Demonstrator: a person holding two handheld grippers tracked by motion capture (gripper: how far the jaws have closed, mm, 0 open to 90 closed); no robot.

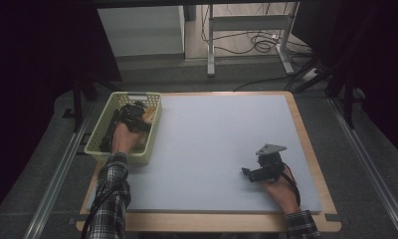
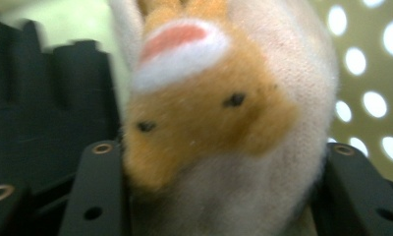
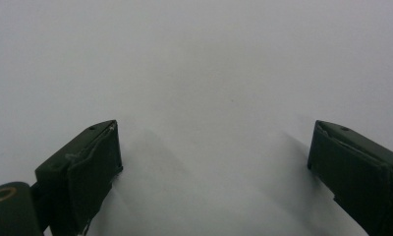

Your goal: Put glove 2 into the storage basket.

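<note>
Right tool [image 1: 248,173], lower right of the high view: rests on the grey worktop [image 1: 222,144], held by the right hand [image 1: 281,189]. Its own view shows the jaws spread wide over bare mat, nothing between them.

Left tool [image 1: 137,115], upper left of the high view: reaches down inside the pale basket [image 1: 100,134] at the worktop's left edge. Left gripper view: a plush toy [image 2: 219,132], orange and white with two dark eyes, sits between the jaws, pressed at both sides. Perforated basket wall [image 2: 376,98] behind the toy, upper right.
</note>
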